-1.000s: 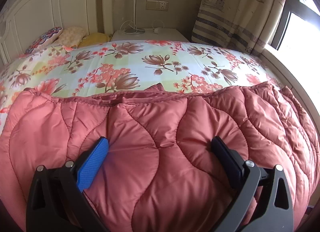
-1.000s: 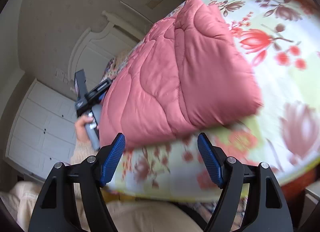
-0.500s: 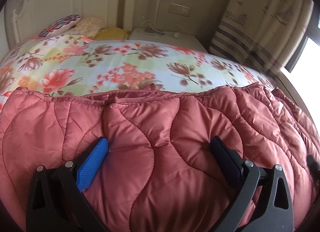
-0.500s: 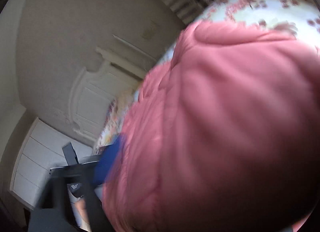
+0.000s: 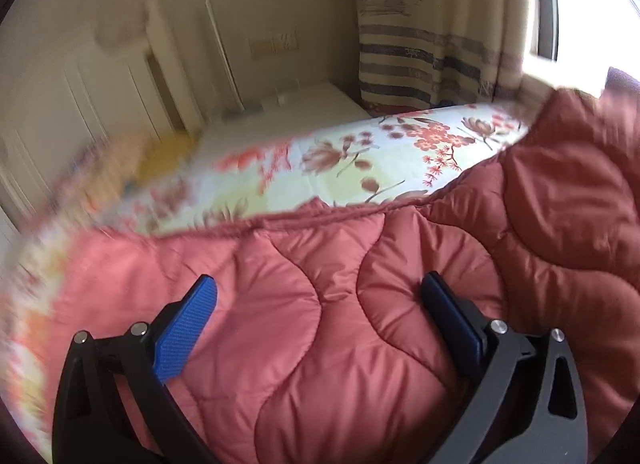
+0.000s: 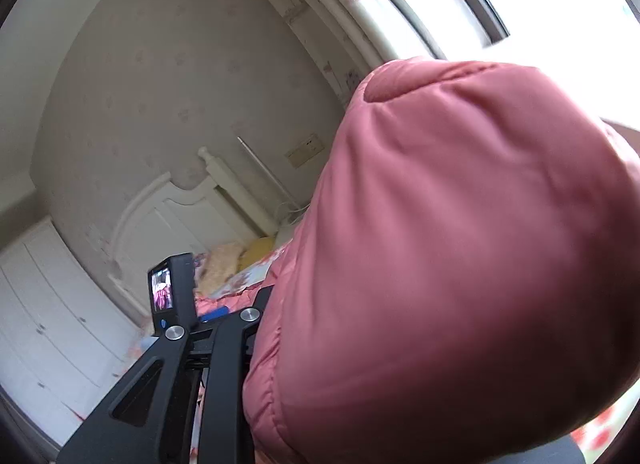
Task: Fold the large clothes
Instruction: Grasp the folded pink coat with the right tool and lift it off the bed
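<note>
Gripping a bulging fold of the pink quilted coat (image 6: pixel 460 244), the right gripper (image 6: pixel 256 328) has just closed its fingers, lifting it for folding; the left gripper (image 5: pixel 320 312) straddles the padding wide apart, steadying it on the bed (image 5: pixel 360 160).

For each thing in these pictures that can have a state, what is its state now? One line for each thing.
Pink quilted coat: folded, one end lifted off the bed.
Left gripper: jaws wide, pressed into the coat, grip unclear.
Right gripper: jaws have just been closing, coat bunched between them, held up.
Flowered bedsheet: spread flat.
Striped curtain: drawn aside, window uncovered.
</note>
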A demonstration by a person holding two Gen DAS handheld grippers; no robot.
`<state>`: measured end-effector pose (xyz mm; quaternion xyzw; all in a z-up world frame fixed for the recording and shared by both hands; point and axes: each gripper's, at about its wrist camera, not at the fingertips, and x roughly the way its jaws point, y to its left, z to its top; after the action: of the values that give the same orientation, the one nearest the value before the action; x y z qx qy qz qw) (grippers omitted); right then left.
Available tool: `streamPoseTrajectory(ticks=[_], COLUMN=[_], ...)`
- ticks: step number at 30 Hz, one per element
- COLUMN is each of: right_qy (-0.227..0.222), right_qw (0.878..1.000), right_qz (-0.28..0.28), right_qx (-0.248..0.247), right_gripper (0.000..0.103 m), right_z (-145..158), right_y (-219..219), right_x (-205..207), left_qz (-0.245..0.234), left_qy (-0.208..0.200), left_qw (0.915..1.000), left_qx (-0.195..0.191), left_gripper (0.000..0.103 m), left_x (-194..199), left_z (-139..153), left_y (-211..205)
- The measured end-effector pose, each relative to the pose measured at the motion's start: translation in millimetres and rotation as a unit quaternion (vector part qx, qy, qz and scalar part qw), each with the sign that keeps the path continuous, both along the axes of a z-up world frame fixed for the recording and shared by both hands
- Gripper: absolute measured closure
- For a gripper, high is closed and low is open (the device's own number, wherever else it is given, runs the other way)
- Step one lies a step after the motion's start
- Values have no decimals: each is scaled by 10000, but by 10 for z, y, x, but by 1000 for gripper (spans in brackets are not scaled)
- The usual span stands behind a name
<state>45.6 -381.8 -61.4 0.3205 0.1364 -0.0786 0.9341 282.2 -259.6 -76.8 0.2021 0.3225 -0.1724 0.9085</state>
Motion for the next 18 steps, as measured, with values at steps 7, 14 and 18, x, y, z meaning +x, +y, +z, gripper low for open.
streamPoseTrajectory(ticks=[7,14,18], right_qy=[-15,137,431], right_qw=[9941,9742,9617], right_qz=[-54,-158,-36], right_qx=[-1085,-2249,-2707], right_gripper=[69,69,69], right_z=[352,589,595], right_y=[483,1078,1453], right_x=[217,307,496], left_qz=[478,213,-11], left_qy=[-8,479,34], left_qw=[9980,9934,9988], left_qx=[-410,-1019,-483], left_gripper=[2,2,2], left_x=[-26,-404,-633], left_z=[204,234,-4], left_y=[416,870,683])
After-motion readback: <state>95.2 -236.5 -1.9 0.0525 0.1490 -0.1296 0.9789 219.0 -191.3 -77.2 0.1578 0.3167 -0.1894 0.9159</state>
